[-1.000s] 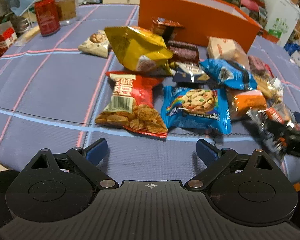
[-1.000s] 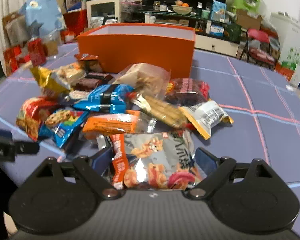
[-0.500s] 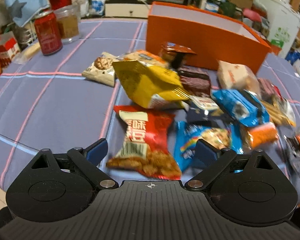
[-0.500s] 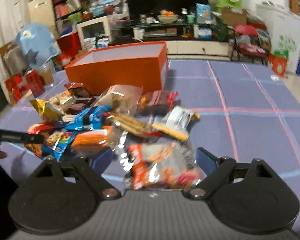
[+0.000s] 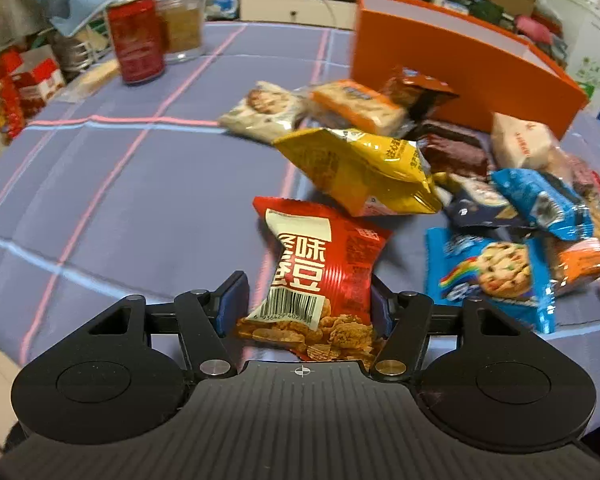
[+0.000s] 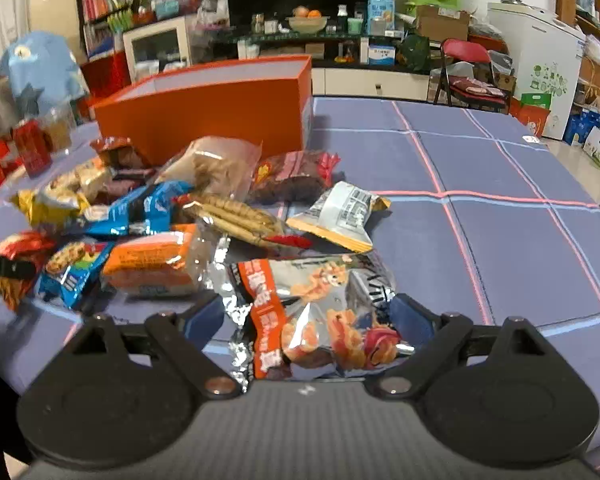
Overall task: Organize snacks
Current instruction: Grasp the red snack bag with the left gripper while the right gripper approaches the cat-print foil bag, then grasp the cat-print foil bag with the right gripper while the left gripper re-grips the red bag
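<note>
A pile of snack packets lies on the blue checked tablecloth (image 5: 140,184) in front of an orange box (image 5: 460,60), which also shows in the right wrist view (image 6: 220,108). My left gripper (image 5: 306,308) has its jaws closed in on a red snack bag (image 5: 324,276); the right pad touches it, the left stands just off it. My right gripper (image 6: 312,316) is wide around a silver and orange snack bag (image 6: 320,304) that lies between its fingers, apart from both pads.
A yellow bag (image 5: 364,168), a blue cookie packet (image 5: 492,276) and several other packets crowd the right of the left wrist view. A red can (image 5: 136,36) and a glass jar (image 5: 180,24) stand at the far left. The table's front edge is near.
My left gripper moved forward over the red bag and its jaws narrowed around it. My right gripper stayed around the silver bag and shifted view slightly.
</note>
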{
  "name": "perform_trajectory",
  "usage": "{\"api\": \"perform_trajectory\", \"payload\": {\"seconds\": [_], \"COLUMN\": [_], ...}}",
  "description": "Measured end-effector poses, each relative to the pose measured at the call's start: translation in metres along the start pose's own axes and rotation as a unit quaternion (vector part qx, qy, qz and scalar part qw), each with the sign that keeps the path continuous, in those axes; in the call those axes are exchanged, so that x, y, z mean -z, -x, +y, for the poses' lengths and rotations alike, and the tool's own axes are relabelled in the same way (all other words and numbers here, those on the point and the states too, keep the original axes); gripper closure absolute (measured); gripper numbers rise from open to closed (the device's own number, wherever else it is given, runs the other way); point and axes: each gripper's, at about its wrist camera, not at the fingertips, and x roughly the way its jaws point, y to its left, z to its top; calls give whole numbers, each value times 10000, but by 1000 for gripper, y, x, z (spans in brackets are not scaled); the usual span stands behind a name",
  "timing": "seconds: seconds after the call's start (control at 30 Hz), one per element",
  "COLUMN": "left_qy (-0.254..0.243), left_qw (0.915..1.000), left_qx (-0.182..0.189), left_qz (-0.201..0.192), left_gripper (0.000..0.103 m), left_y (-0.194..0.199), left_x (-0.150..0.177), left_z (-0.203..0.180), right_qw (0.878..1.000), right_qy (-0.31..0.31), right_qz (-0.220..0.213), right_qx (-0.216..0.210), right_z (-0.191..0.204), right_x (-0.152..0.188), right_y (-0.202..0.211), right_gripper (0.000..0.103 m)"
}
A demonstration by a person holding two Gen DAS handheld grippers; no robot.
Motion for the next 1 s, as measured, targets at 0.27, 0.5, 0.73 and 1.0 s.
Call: {"api": "perform_trajectory", "payload": {"seconds": [0.27, 0.5, 0.73, 1.0], "left_qy": [20, -175, -295, -15], "left_qw": [9998, 9997, 9995, 9996], "left_qx": [194, 122, 87, 284], "left_qz": [-25, -84, -81, -81], "left_gripper": [46, 44, 35, 35], "left_y": [3, 1, -2, 0], "left_x": [5, 7, 8, 4], "left_z": [2, -4, -10, -2], "right_qw": [9989, 9971, 9999, 9875], "right_qy": [364, 759, 124, -1316], "right_qz": [-217, -37, 27, 576], "right_qx": [-219, -99, -38, -641], "right_z": [2, 3, -16, -36], "right_x": [-7, -11, -13, 0], "right_y": [17, -1, 1, 28], "right_gripper": [11, 11, 11, 11]}}
